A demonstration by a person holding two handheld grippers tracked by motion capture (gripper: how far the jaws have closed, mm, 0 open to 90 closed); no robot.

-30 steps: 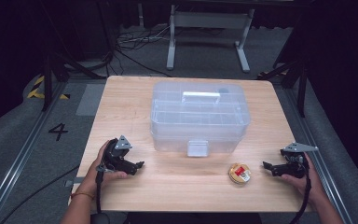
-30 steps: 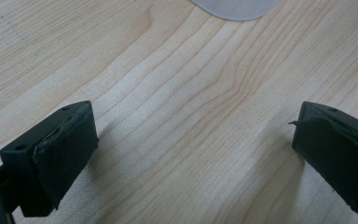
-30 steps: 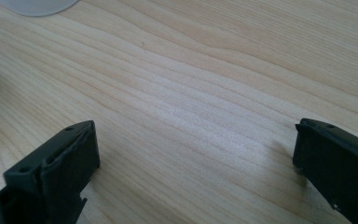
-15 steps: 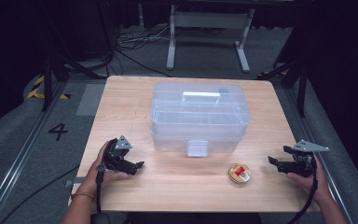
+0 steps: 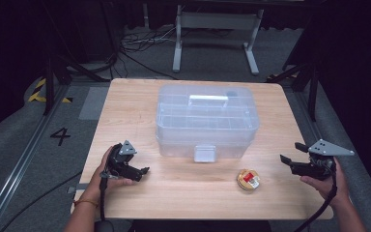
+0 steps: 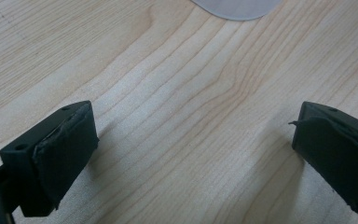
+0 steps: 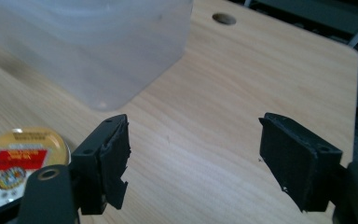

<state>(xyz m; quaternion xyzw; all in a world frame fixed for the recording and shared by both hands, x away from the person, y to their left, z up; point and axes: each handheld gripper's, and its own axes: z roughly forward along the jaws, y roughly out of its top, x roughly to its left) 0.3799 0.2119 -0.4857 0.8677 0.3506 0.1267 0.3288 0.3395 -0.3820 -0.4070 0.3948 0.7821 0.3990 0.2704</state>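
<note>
Clear plastic box [image 5: 207, 121] sat mid-table [image 5: 183, 193]. Small round tin [image 5: 248, 179] lay just front-right of box. Right gripper [image 5: 290, 160], jaws spread, empty, hovered right of tin. Left gripper [image 5: 142, 171] front-left of box, jaws spread, empty.

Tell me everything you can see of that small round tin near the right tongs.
The round tin is small, flat and gold-coloured, likely metal, with a red and white label on its lid. It lies flat, lid up and shut, on the wooden table, in front of the clear plastic box and apart from it. The right tongs stand open beside it without touching; in the right gripper view it sits beyond the jaw on that view's left. The label's print is too small to read.
</note>
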